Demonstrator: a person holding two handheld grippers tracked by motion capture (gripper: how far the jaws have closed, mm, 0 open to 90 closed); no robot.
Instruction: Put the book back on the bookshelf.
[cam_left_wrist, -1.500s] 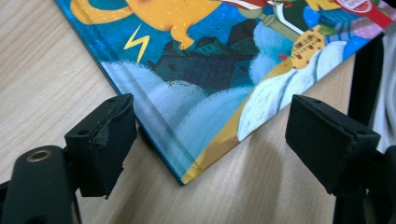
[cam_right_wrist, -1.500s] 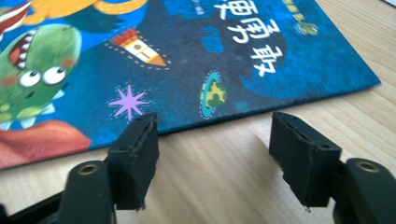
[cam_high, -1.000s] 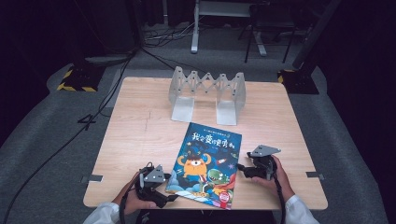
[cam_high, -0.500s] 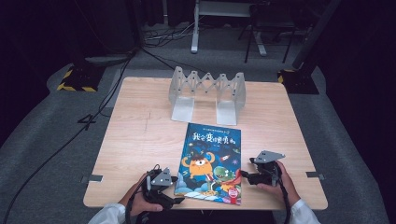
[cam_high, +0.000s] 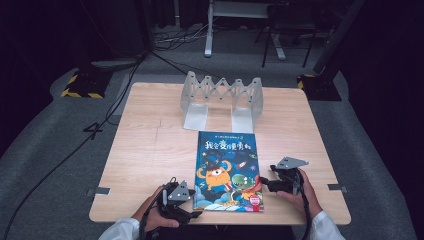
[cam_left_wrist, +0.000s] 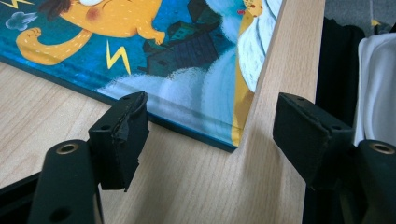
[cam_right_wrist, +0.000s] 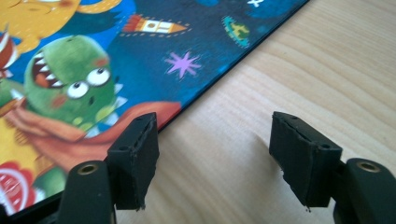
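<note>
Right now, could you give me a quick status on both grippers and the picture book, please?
Left gripper open at book's near left corner, jaws just closing. Right gripper open at its right edge. Picture book flat on table, ungripped. Folding rack beyond, nothing in the way.

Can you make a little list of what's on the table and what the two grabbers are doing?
book: picture book, flat, closed, cover up
rack: grey folding book rack, behind the book
table: wooden table
left gripper: left gripper, open, at the book's near left corner; jaws just been closing
right gripper: right gripper, open, at the book's right edge
</note>
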